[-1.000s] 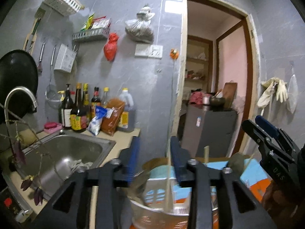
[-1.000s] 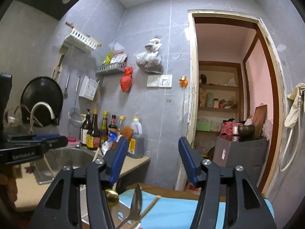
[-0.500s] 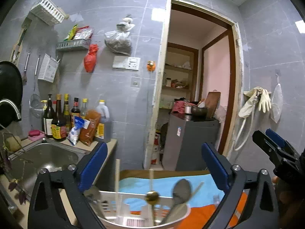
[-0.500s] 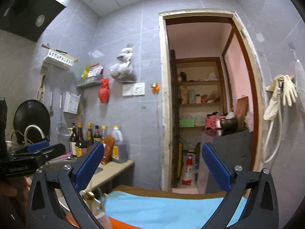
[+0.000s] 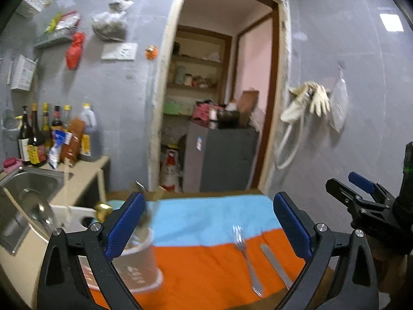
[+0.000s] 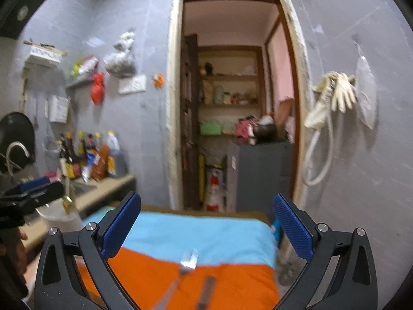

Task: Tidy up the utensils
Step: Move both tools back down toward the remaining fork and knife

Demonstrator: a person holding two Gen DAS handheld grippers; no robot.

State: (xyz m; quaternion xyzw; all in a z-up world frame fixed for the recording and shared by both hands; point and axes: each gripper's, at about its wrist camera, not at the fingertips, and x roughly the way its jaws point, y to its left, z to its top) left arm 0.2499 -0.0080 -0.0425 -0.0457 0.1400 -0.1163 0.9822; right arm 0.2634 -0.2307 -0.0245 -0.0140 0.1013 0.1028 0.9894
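The right gripper (image 6: 206,226) has its blue-padded fingers (image 6: 121,224) spread wide with nothing between them. Below, at six o'clock, a fork (image 6: 184,268) and a knife (image 6: 206,293) lie side by side on the orange-and-blue cloth (image 6: 201,235) covering the worktop (image 6: 206,213). At nine o'clock the left gripper (image 6: 28,193) reaches in beside a white utensil holder (image 6: 60,215).

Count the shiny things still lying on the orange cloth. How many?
2: a fork on the orange cloth and a knife just right of it. Others may be out of view.
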